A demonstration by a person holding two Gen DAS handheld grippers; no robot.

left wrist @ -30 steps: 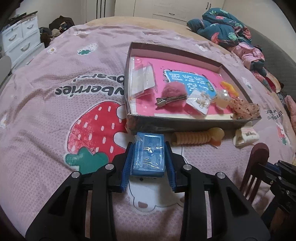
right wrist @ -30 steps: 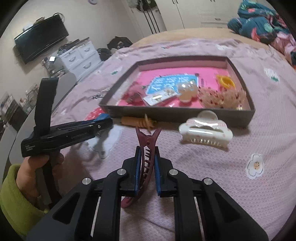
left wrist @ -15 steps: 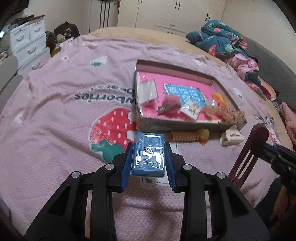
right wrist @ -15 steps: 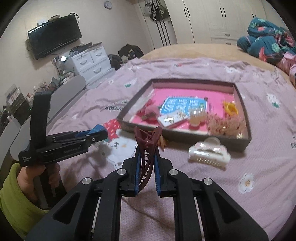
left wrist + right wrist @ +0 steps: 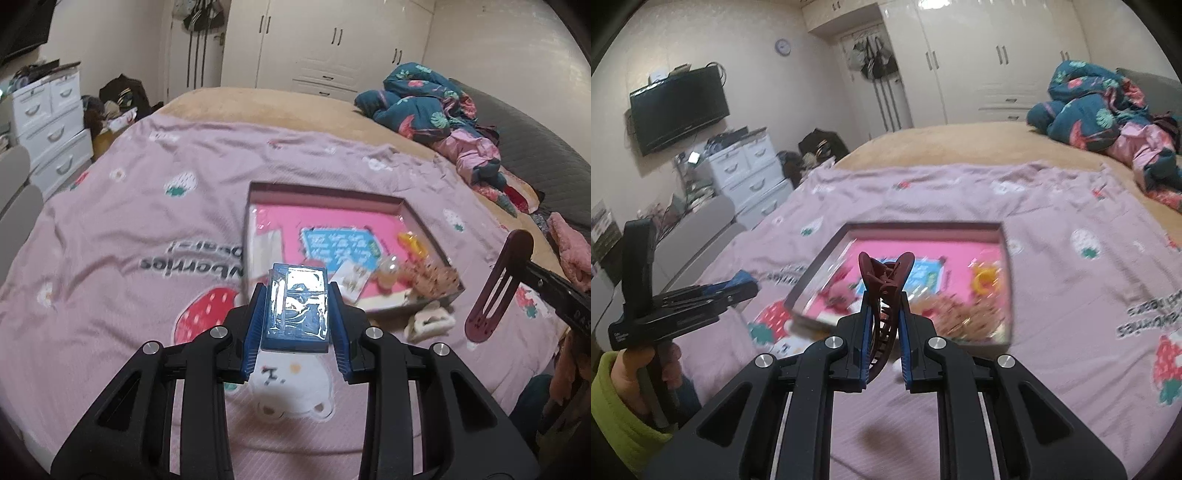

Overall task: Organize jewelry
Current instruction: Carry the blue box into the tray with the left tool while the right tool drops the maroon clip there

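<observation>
While both claws hung loaded above the bed, the scene read as follows.

Left claw: closed on a blue box wrapped in shiny film, held flat between the pads, well above the blanket and short of the tray's near left corner.

Right claw: closed on a maroon clip, gripped low on its body with the two curved handles sticking up past the fingertips; it hung before the tray's near edge.

Tray: shallow, dark-walled, pink-floored, lying mid-bed on the blanket. It held a blue card, a yellow clip, some small packets and a speckled clip at the near right corner.

Outside the tray: a white clip lay on the blanket just beside the near right corner.

Step in hand: likely carrying both pieces to the tray.

Doing it well: each claw would do best to cross the near wall high enough to clear it, then come down over bare pink floor; the far left looked the freest. The box should go down flat and be released only once it rests, since the film looked slippery. The clip stood tall in its grip, so tilting it low before opening would keep it from toppling onto the packets.

Risk: the two claws were near each other, so going one at a time seemed safer.
</observation>
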